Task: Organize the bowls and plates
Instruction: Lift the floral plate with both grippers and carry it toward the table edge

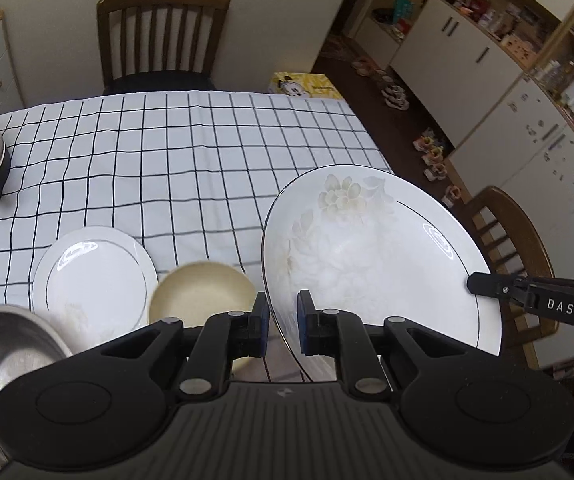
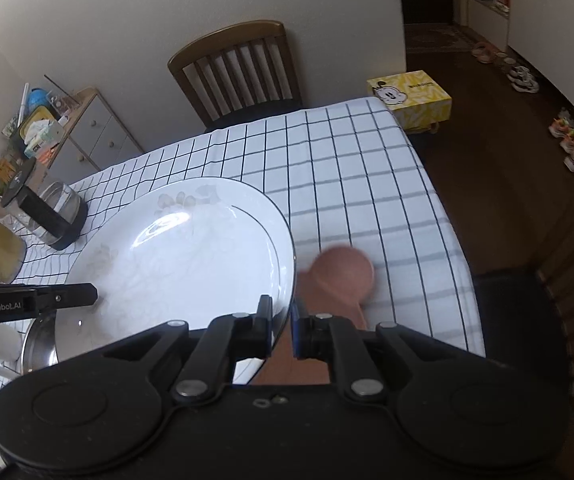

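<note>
The large floral plate (image 1: 375, 264) is held above the desk (image 1: 207, 152), each gripper's fingers clamped nearly shut on opposite rims: left gripper (image 1: 283, 326), right gripper (image 2: 283, 330). Risk: uneven hand motion could twist the thin rim free, dropping it onto the cream bowl (image 1: 201, 292) or small plate (image 1: 95, 280).

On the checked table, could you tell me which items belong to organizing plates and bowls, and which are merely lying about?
Job:
large floral plate, gripped by both grippers
small white plate
beige bowl
steel bowl
pinkish bowl

Lying about:
glass kettle
yellow box
chair
</note>
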Demonstrator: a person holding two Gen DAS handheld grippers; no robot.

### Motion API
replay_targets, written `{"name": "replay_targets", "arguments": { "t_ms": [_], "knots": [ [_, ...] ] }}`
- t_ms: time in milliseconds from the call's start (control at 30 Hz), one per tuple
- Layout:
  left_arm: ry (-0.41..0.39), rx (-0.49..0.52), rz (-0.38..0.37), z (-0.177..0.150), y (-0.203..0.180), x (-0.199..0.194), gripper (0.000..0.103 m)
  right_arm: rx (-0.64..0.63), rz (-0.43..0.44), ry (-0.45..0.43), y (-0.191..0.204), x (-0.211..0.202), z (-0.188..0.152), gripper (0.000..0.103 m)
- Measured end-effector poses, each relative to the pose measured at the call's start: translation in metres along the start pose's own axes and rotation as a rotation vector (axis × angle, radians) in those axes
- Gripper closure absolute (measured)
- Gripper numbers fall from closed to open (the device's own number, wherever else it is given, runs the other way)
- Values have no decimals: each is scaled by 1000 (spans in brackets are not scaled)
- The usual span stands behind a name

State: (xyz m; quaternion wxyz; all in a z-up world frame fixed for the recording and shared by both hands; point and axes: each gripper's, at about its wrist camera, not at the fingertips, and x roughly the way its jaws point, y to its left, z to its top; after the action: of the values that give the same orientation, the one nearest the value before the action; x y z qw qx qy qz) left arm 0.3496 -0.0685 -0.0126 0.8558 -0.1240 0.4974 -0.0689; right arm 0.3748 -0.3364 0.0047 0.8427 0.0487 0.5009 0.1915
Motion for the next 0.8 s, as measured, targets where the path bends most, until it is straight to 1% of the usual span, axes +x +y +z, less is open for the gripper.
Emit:
{"name": "replay_targets", "arguments": {
  "t_ms": [233,433,633,800],
  "knots": [
    [-6,55,-40,-53,-14,-30,90,48,-25,-46,7,-46,-59,93],
    [2,98,-70,-104,-22,-45,90,98,-53,-63,10,-71,-115,93],
    [29,133,-98,-150,-28,-48,90,147,-79,-79,8,-89,-166,93],
    [58,164,-104,-185,-32,-39,90,164,-99,-87,5,-94,-205,94]
  ]
}}
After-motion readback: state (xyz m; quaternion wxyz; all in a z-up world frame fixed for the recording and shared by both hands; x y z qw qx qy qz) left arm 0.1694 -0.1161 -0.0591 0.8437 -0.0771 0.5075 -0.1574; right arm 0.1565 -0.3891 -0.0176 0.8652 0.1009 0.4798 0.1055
